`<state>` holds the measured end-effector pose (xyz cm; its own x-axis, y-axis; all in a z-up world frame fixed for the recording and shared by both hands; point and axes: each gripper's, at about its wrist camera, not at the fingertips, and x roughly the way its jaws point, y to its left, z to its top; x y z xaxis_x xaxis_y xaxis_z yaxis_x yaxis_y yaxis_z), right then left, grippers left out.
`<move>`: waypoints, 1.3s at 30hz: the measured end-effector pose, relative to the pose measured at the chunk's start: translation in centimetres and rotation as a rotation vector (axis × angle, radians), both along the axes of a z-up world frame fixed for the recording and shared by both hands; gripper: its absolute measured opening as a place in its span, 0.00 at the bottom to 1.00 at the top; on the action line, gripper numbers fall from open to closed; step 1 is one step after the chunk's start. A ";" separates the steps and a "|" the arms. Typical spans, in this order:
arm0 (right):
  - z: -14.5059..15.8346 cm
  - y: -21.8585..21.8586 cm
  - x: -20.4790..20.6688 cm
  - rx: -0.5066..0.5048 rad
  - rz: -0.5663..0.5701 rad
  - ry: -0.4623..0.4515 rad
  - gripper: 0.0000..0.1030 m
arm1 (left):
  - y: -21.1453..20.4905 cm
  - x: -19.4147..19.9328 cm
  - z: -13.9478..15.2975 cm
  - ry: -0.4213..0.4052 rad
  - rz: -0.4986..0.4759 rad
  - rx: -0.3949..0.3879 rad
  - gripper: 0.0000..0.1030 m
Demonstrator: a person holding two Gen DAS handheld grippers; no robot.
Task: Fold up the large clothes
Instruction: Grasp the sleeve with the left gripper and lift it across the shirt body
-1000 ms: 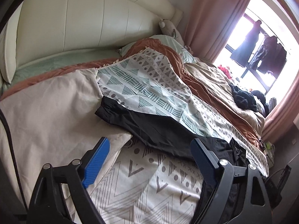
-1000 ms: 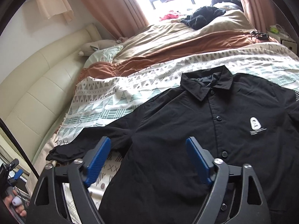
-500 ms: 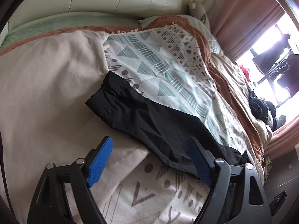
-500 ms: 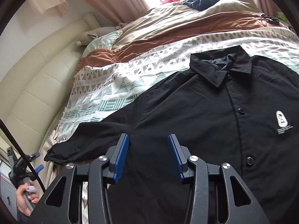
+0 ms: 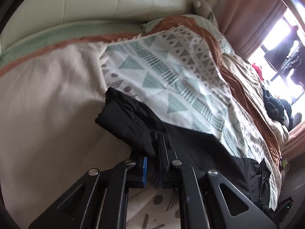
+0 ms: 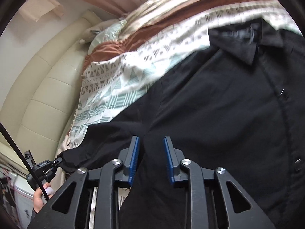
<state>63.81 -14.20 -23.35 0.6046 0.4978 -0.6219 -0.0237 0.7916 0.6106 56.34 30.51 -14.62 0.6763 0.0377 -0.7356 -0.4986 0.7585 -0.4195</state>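
A black button-up shirt (image 6: 219, 105) lies spread front-up on the patterned bedspread, collar (image 6: 246, 38) toward the window. Its left sleeve (image 5: 125, 120) stretches out toward the headboard side. My left gripper (image 5: 152, 150) is shut on the lower edge of that sleeve near the cuff; the cloth bunches over its fingers. My right gripper (image 6: 150, 143) sits low over the shirt's side near the armpit, its jaws narrowed to a small gap with black cloth between the blue pads (image 6: 134, 152). I cannot tell whether they pinch it.
The white and green patterned bedspread (image 5: 171, 80) covers the bed, over a beige sheet (image 5: 47, 95) and a brown blanket (image 5: 219, 43). A cream padded headboard (image 5: 114, 2) is behind. Dark clothes (image 5: 274, 105) are piled near the window. A hand holding the other gripper (image 6: 42, 173) shows at lower left.
My left gripper moved down onto the sleeve and shut on it. My right gripper dropped closer to the shirt and narrowed from wide open to a small gap.
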 end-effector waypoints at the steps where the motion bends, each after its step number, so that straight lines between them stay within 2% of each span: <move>1: -0.7 0.2 0.6 0.028 0.010 0.015 0.19 | -0.4 0.0 1.1 -0.019 -0.014 0.011 0.09; 7: -3.6 1.0 3.6 0.098 0.046 0.066 0.17 | -2.5 0.2 8.0 -0.119 -0.089 0.048 0.09; 11: -5.8 0.4 4.6 0.151 0.032 0.138 0.17 | -5.3 0.7 12.9 -0.188 -0.160 0.086 0.09; 14: -5.4 -0.2 4.8 0.187 0.029 0.168 0.17 | -7.9 1.1 16.4 -0.243 -0.215 0.097 0.08; 17: -3.6 -0.6 4.3 0.176 0.046 0.136 0.18 | -11.0 1.6 19.8 -0.301 -0.280 0.091 0.08; 19: -2.3 -1.2 3.5 0.149 0.030 0.117 0.22 | -12.8 1.9 21.2 -0.323 -0.311 0.090 0.08; 20: -1.5 -2.1 2.9 0.149 0.008 0.103 0.39 | -14.1 2.0 22.1 -0.337 -0.335 0.091 0.08; 21: -0.9 -2.7 2.3 0.165 -0.009 0.082 0.64 | -15.1 2.1 22.7 -0.347 -0.354 0.091 0.08; 22: -0.2 -3.8 1.4 0.182 -0.041 0.049 0.73 | -15.9 1.9 23.1 -0.357 -0.370 0.091 0.08; 23: 0.5 -4.3 0.5 0.180 -0.067 0.033 0.77 | -17.2 2.0 23.8 -0.369 -0.394 0.091 0.08; 29: 3.2 -7.6 -3.7 0.121 -0.083 0.000 0.77 | -23.0 2.6 26.1 -0.407 -0.491 0.078 0.07; 39: 4.4 -17.6 -13.5 0.153 -0.285 -0.019 0.77 | -31.5 4.3 26.3 -0.408 -0.666 0.030 0.08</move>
<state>50.31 -31.78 -18.97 0.7440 0.3939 -0.5397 0.1726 0.6670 0.7248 60.66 -0.98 11.71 0.7802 -0.4557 -0.4286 0.2555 0.8574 -0.4467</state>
